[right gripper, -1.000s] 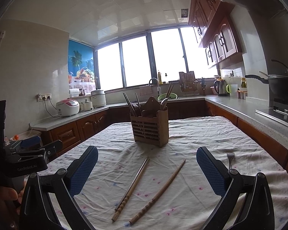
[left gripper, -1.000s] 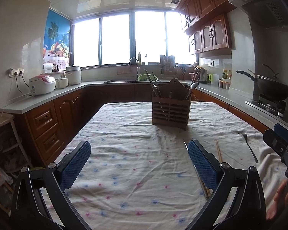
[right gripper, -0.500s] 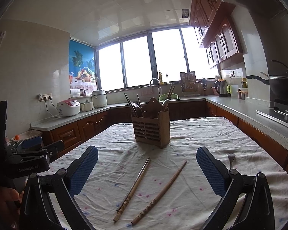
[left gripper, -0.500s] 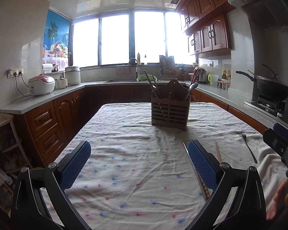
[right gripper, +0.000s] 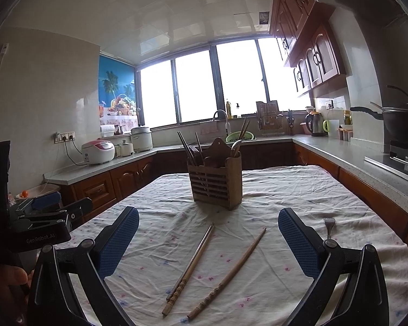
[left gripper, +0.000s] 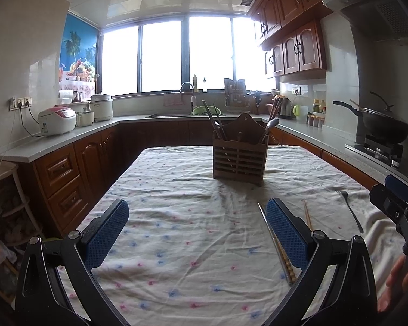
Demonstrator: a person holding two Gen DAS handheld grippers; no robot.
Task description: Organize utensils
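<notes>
Utensils on hand: one pair of chopsticks (right gripper: 191, 262) lying side by side on the flowered tablecloth (right gripper: 299, 190), thick ends toward the camera; one single wooden chopstick (right gripper: 228, 271) just to their right, apart from them and angled the same way; one metal fork (right gripper: 328, 226) further right, near the table edge, partly hidden behind a gripper finger. Wooden slatted holder (right gripper: 217, 183) stands upright mid-table, beyond the loose pieces, already containing chopsticks in its left compartment and a spoon (left gripper: 270, 125) with further sticks at its right. Right gripper (right gripper: 208, 241): blue-padded jaws spread wide, nothing between them, held above the pair and the single stick. Left gripper (left gripper: 197, 231): jaws equally wide apart, empty, held over bare cloth, the pair of chopsticks beside its right finger. Both devices hand-held; fingers of a hand (left gripper: 394, 282) visible at the frame edge.
</notes>
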